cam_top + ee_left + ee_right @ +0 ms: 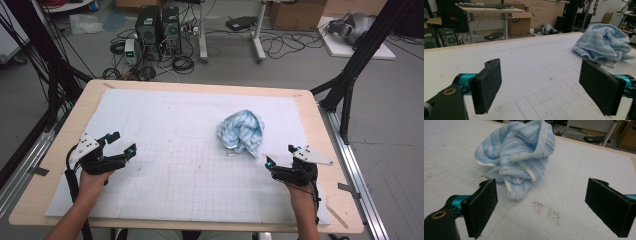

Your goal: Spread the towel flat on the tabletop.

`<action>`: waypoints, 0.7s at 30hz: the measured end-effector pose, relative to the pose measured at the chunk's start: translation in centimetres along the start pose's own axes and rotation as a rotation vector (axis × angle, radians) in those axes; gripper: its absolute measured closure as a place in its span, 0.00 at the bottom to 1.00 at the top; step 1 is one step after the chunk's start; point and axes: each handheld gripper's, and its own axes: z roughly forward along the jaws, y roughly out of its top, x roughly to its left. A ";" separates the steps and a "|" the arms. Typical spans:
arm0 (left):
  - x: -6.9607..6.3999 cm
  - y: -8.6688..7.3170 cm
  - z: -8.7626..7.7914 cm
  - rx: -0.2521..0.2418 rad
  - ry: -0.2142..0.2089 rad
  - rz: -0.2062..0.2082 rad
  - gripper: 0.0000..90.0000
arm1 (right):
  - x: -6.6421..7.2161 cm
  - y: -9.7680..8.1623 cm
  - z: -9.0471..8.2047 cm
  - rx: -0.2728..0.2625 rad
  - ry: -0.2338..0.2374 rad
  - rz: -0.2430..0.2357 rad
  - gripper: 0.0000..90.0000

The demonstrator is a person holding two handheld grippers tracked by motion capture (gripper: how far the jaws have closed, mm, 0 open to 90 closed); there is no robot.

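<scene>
The blue towel [241, 132] sits in a crumpled, stripy heap with a small white tag, right of the middle of the white mat [165, 150] on the desk [320, 145]. The right hand-held gripper [280, 156] waits nearby, released and empty. The left hand-held gripper [121, 143] is released too, well apart. A grab might catch several folds at once, so the towel could stay bunched.

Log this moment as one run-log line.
crumpled light-blue striped towel: untouched on white mat | left gripper: open | right gripper: open, nearer
</scene>
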 end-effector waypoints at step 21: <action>0.0 -0.1 0.2 0.003 -0.012 0.003 0.21 | -0.1 0.1 0.1 0.008 0.040 0.020 0.11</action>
